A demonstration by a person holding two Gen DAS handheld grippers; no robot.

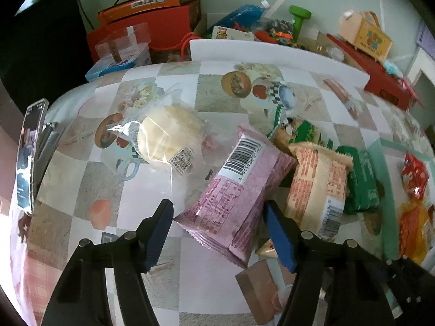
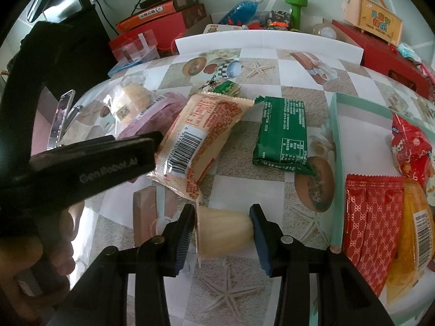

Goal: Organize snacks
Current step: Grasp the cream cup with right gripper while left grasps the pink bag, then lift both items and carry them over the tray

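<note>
A table [image 2: 299, 70] covered in a checked, picture-printed cloth carried a spread of wrapped snacks. The left gripper [image 1: 218, 233] hovered with its jaws spread wide around the near end of a pink rectangular foil snack packet [image 1: 239, 190]; its blue pads stood on either side of the packet, and whether they touched it could not be told. Toward the table's left edge from that packet lay a round pale bun in a clear plastic wrapper [image 1: 165, 138].

The right gripper [image 2: 223, 233] had its jaws narrowed around a small cream-coloured jelly cup [image 2: 223, 233], which lay on its side between the pads near the table's front edge. Whether the cup was lifted off the cloth was unclear. Beyond it lay a beige and orange noodle-style packet with a barcode [image 2: 201, 135] and, beside that, a dark green foil packet [image 2: 282, 133].

At the table's right edge stood a shallow mint-green tray [image 2: 335, 163], partly cut off by the frame, holding a red patterned sachet [image 2: 372, 222], a crumpled red snack bag [image 2: 410, 144] and an orange-yellow packet [image 2: 416, 231] half hidden under the sachet.

In the right wrist view the black body of the left gripper blocked the table's left side, with blurred fingers below it. A phone [image 1: 28, 157] stood upright at the left edge. Boxes and bottles crowded the space behind the table's far edge, too distorted to identify.
</note>
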